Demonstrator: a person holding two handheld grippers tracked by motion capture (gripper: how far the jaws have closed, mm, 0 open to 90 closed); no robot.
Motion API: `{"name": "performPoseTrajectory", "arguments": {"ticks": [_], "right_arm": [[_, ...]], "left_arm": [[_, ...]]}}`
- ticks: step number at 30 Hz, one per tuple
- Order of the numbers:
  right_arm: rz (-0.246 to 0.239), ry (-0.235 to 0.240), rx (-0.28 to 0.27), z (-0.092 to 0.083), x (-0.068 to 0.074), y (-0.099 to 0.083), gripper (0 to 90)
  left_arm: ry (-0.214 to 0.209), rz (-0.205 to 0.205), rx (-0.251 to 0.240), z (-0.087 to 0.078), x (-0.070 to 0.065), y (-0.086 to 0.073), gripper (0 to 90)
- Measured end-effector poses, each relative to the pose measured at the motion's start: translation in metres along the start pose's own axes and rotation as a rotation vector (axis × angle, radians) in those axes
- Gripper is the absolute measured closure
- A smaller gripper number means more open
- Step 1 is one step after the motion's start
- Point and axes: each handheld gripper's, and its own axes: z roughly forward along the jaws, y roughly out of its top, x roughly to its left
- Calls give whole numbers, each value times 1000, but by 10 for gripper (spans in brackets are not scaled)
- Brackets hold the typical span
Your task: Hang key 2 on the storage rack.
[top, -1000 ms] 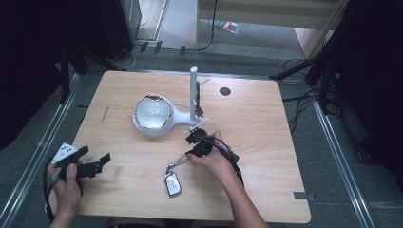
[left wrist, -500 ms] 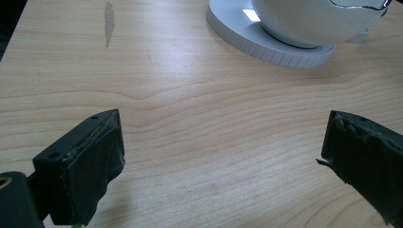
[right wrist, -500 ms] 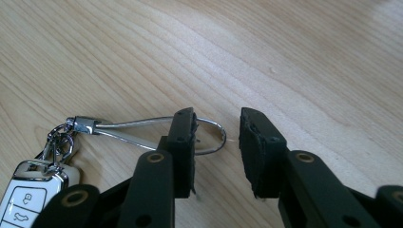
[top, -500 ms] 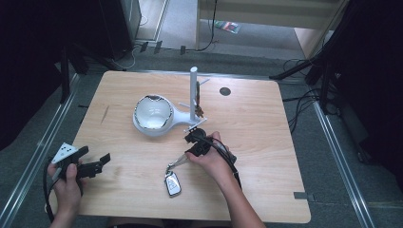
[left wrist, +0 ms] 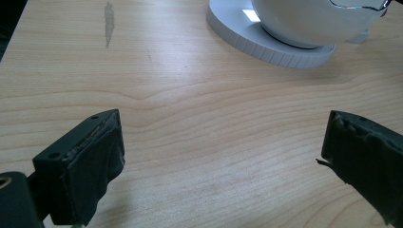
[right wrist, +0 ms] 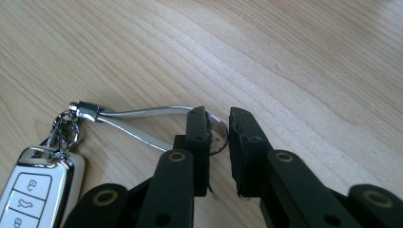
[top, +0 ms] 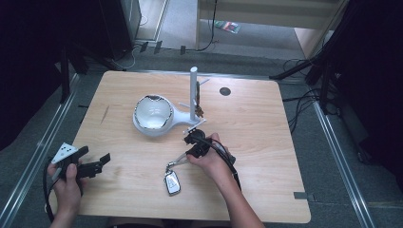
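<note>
A white-and-silver key fob (top: 172, 183) (right wrist: 38, 190) lies flat near the table's front, and its silver strap (right wrist: 142, 111) runs from a clasp toward my right gripper (top: 187, 155) (right wrist: 218, 135). The jaws have just been closing. They stand almost together, with the strap's looped end pinched between the pads just above the wood. At the table's front left corner my left gripper (top: 95, 156) (left wrist: 223, 156) is held wide open over bare wood with nothing between its jaws.
A white bowl (top: 152, 114) (left wrist: 304, 19) sits on a round white base joined to an upright white post (top: 193, 92), where a small dark trinket hangs. A black round hole (top: 225, 91) marks the table's back right. Cables lie on the floor around the table.
The right gripper's jaws have narrowed onto the strap's loop. Neither hand has shifted, and the key fob lies where it was.
</note>
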Motion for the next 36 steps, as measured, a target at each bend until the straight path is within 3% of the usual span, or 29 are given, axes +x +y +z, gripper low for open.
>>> {"name": "performPoseTrajectory", "arguments": {"ticks": [6,8,11,18,27,31,36], "right_arm": [[-50,-46,-12,-1,5,0,893],[-86,-81,-24,-2,7,0,900],[-98,-102,-35,-2,7,-1,900],[-137,-122,-114,-8,4,-4,900],[-168,-124,-186,-16,4,-4,900],[-175,-121,-171,-14,3,-5,900],[-195,-65,-160,-3,1,-4,900]], "left_arm": [[-2,-2,1,0,0,0,9],[-2,-2,0,0,0,0,9],[-2,-3,-2,0,0,0,9],[-1,-2,1,0,0,0,9],[0,0,0,0,0,0,9],[0,1,1,0,0,0,9],[0,0,1,0,0,0,9]]}}
